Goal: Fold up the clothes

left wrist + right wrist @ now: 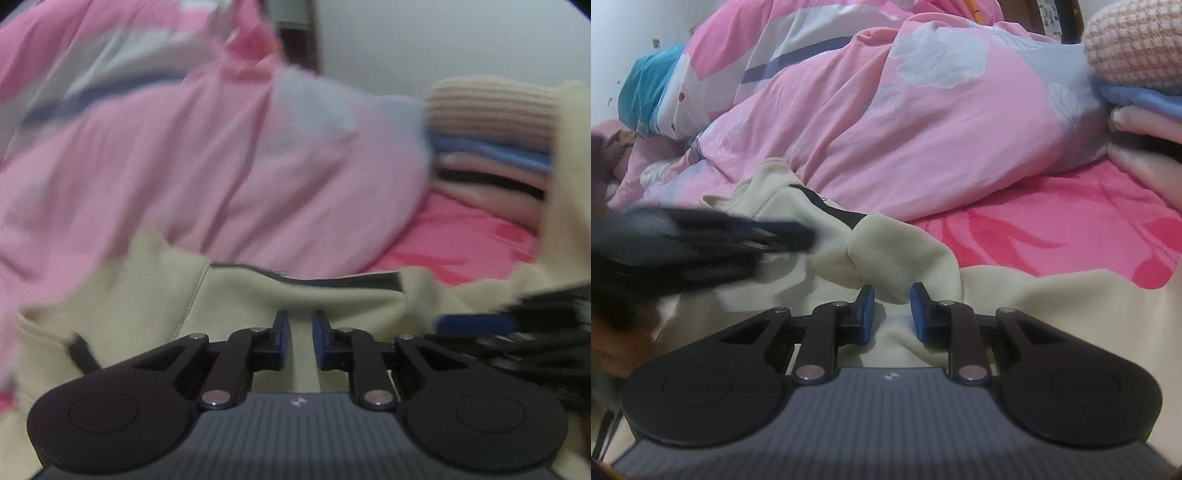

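Note:
A cream fleece garment [147, 295] with black trim [351, 282] lies crumpled on the bed, and both views are low over it. My left gripper [301, 328] has its blue pads close together with a strip of cream cloth between them; this view is blurred by motion. In the right wrist view my right gripper [892, 306] pinches a bunched fold of the same garment [905, 254]. The left gripper [801, 236] shows there as a dark blur at the left, near the black collar [838, 214]. The right gripper [461, 324] appears blurred at the right edge of the left view.
A pink flowered duvet [923, 129] is heaped just behind the garment. A stack of folded clothes [1145, 107] stands at the right on the bright pink sheet [1052, 229]. A teal pillow [646, 88] lies far left by the wall.

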A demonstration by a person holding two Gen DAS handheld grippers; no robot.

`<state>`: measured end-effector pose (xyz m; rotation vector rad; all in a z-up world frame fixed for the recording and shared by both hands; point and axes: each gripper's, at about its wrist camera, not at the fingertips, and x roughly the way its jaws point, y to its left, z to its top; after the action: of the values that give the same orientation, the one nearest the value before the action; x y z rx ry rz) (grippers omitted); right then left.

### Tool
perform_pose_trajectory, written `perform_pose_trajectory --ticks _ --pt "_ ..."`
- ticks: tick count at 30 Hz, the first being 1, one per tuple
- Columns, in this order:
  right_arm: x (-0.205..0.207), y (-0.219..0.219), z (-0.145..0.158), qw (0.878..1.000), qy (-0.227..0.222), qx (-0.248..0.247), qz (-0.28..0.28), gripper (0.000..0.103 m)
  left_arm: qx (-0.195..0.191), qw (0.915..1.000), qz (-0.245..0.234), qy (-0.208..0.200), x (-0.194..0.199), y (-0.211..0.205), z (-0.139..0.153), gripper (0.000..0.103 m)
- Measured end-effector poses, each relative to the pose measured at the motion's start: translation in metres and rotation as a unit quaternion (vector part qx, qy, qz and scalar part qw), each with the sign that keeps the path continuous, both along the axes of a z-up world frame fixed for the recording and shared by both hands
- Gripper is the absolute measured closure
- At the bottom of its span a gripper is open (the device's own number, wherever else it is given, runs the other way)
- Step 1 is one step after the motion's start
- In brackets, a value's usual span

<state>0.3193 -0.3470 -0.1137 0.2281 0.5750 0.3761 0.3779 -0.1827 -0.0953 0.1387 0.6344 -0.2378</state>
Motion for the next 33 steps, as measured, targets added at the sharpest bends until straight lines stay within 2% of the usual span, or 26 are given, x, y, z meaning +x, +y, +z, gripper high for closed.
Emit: perform_pose_trajectory --ticks 3,5,6,9,12,14,16,18,21,25,27,28,29,31,33 --pt "-0.01 -0.033 0.006 0.996 -0.021 0.084 -0.033 0.074 -0.035 0.9991 0.024 0.003 0.006 0.007 -0.005 0.088" --pt "-0.022 -0.062 0.014 0.986 -0.047 0.14 -0.07 0.061 -0.055 0.9982 0.026 0.004 0.008 0.015 -0.007 0.088" --pt "-0.03 -0.077 0.021 0.981 -0.066 0.155 -0.095 0.06 -0.063 0.9977 0.026 0.005 0.009 0.018 -0.008 0.088" --pt "-0.041 -0.098 0.051 0.979 -0.088 0.123 -0.139 0.056 -0.081 0.9964 0.025 0.005 0.009 0.023 -0.009 0.088" --pt "-0.022 -0.083 0.077 0.995 -0.04 0.034 -0.088 0.043 -0.096 0.9951 0.026 0.008 0.009 0.028 -0.009 0.088" --pt "-0.005 -0.066 0.088 0.998 -0.001 -0.043 -0.053 0.036 -0.098 0.9948 0.026 0.007 0.01 0.029 -0.011 0.088" --pt "0.02 -0.049 0.082 0.99 0.045 -0.129 -0.033 0.035 -0.099 0.9948 0.026 0.006 0.01 0.029 -0.011 0.088" --pt "0.043 -0.036 0.07 0.975 0.089 -0.203 -0.017 0.035 -0.103 0.9943 0.026 0.006 0.01 0.03 -0.012 0.089" --pt "0.065 -0.04 0.051 0.971 0.148 -0.187 0.002 0.035 -0.116 0.9929 0.028 0.008 0.01 0.034 -0.013 0.09" --pt "0.075 -0.038 0.037 0.972 0.183 -0.145 0.039 0.035 -0.138 0.9898 0.035 0.012 0.011 0.043 -0.015 0.095" --pt "0.067 -0.02 0.031 0.963 0.174 -0.198 0.05 0.039 -0.148 0.9881 0.039 0.015 0.012 0.046 -0.016 0.098" --pt "0.064 -0.017 0.035 0.964 0.159 -0.211 0.046 0.055 -0.151 0.9875 0.04 0.016 0.013 0.047 -0.016 0.098" --pt "0.061 -0.014 0.04 0.964 0.143 -0.222 0.04 0.092 -0.152 0.9874 0.041 0.016 0.013 0.047 -0.016 0.098" --pt "0.055 -0.009 0.049 0.963 0.113 -0.244 0.029 0.098 -0.152 0.9873 0.045 0.013 0.013 0.048 -0.016 0.099" --pt "0.049 -0.003 0.059 0.96 0.082 -0.266 0.018 0.098 -0.153 0.9869 0.05 0.01 0.011 0.049 -0.015 0.099"
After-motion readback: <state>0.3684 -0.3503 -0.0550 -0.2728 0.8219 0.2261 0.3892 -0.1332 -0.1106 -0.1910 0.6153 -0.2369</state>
